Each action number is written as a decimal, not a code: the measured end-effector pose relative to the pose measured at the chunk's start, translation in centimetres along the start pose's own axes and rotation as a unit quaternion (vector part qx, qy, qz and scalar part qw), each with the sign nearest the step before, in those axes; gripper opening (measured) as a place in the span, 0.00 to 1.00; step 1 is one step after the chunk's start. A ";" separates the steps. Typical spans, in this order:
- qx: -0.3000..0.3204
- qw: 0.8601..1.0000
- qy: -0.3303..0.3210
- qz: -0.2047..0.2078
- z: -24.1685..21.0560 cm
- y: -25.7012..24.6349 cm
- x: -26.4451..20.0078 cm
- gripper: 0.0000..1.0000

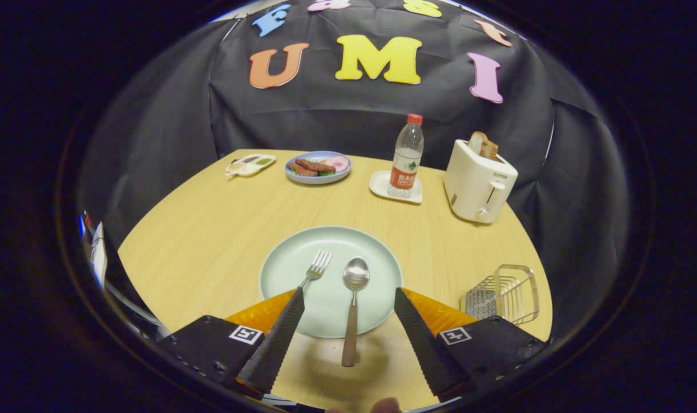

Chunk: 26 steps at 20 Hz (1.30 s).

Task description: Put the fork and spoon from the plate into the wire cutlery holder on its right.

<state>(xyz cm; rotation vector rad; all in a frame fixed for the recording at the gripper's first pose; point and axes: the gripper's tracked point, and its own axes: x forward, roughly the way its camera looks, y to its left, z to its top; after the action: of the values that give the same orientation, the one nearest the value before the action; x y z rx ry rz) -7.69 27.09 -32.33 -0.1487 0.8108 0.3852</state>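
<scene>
The hand-held gripper (348, 298) hangs above the near edge of the light wooden counter (210, 229) with its two fingers (279, 332) spread wide and nothing held between them. Between the fingers lies the round pale green plate (291, 269). On it rests the silver metal spoon with a wooden handle (354, 298), bowl pointing away, its handle running over the plate's near rim onto the counter. Just left of it lies the silver metal fork (316, 267), tines pointing far and slightly right, its handle hidden behind the left finger. The wire cutlery holder of shiny metal (506, 292) stands to the right of the plate, near the counter's right edge, apart from the plate. Farther off stand a white toaster with bread slices in it (477, 180), a clear plastic water bottle with a red cap (407, 155) on a small white square tray (382, 186), a blue plate of food (319, 167) and a small white divided dish (249, 164)
</scene>
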 end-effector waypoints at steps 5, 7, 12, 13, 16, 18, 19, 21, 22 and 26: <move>0.002 0.999 0.038 -0.004 -1.8 0.5 3.5 0.81; 0.002 0.998 0.056 -0.016 -2.3 0.1 4.6 0.63; 0.013 0.996 0.083 -0.036 -3.2 -0.5 5.6 0.25; 0.018 0.995 0.091 -0.037 -3.6 -0.8 5.6 0.10; 0.030 0.992 0.118 -0.032 -3.8 -1.1 5.1 0.04; 0.040 0.991 0.129 -0.024 -3.1 -1.3 4.1 0.04; 0.047 0.990 0.132 -0.018 -2.4 -1.3 3.5 0.04; 0.057 0.988 0.142 -0.001 -0.4 -1.9 1.3 0.03; 0.060 0.988 0.146 0.003 0.6 -2.3 0.3 0.04; 0.062 0.986 0.157 0.001 4.1 -7.0 -5.2 0.04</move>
<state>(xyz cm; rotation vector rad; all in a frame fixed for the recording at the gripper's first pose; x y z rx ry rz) -5.45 20.37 -25.82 -0.0928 1.1430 0.3163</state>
